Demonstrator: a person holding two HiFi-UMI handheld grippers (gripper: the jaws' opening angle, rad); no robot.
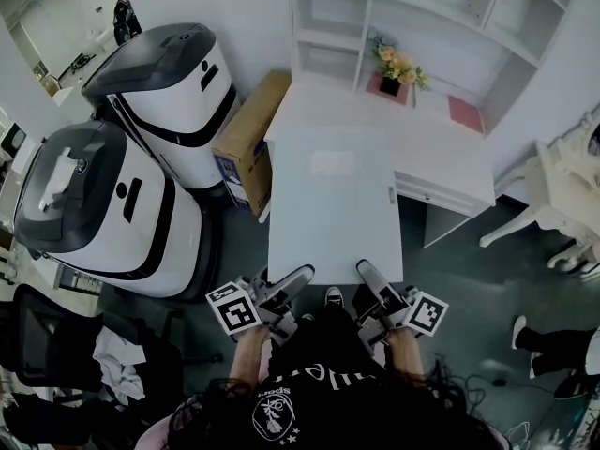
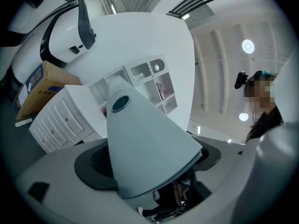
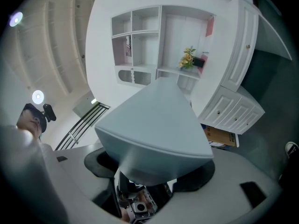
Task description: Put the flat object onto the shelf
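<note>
Hovering flat board: pale rectangle, held out by its near edge, far end over the white desk, short of the shelf
Left gripper: jaws clamped on the near left corner, flat board filling its own view
Right gripper: jaws closed on the near right corner of the flat board
Shelf: white cubbies at the desk's back, flowers standing before them
Cardboard box: just left of the desk, beside a white-and-black machine
</note>
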